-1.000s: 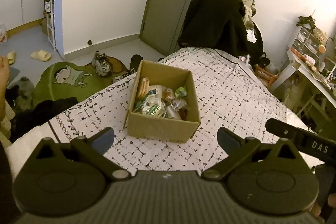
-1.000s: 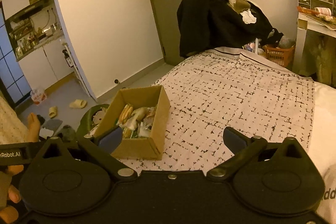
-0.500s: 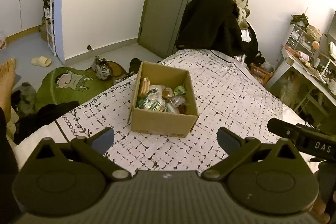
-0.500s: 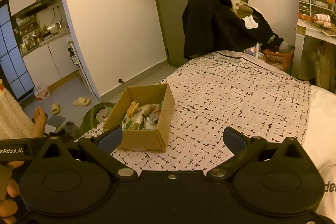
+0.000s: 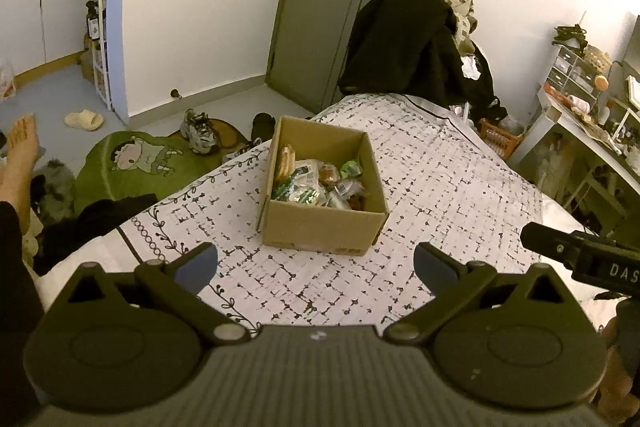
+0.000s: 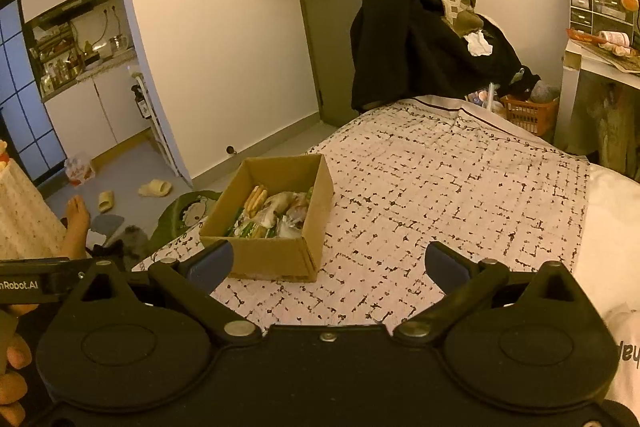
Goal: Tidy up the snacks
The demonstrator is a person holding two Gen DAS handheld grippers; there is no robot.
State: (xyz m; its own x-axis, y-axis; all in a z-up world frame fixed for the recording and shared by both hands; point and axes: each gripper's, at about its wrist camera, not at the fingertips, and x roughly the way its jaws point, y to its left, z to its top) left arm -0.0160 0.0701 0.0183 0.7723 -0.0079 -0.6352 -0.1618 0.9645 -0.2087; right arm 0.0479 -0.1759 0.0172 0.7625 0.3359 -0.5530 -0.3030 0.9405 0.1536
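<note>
Snacks: packets heaped inside open cardboard box near bed's left edge; none visible loose on the cover; left gripper and right gripper jaws spread, empty.

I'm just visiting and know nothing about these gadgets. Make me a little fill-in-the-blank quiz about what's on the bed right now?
1. The snacks sit inside a cardboard ____ on the patterned bedspread.
2. Both the left hand-held gripper and the right hand-held gripper have their fingers spread ____.
3. Neither hand-held gripper is touching the box; each one holds ____.
4. The door behind the bed is ____.

Missing words: box; open; nothing; closed
</note>
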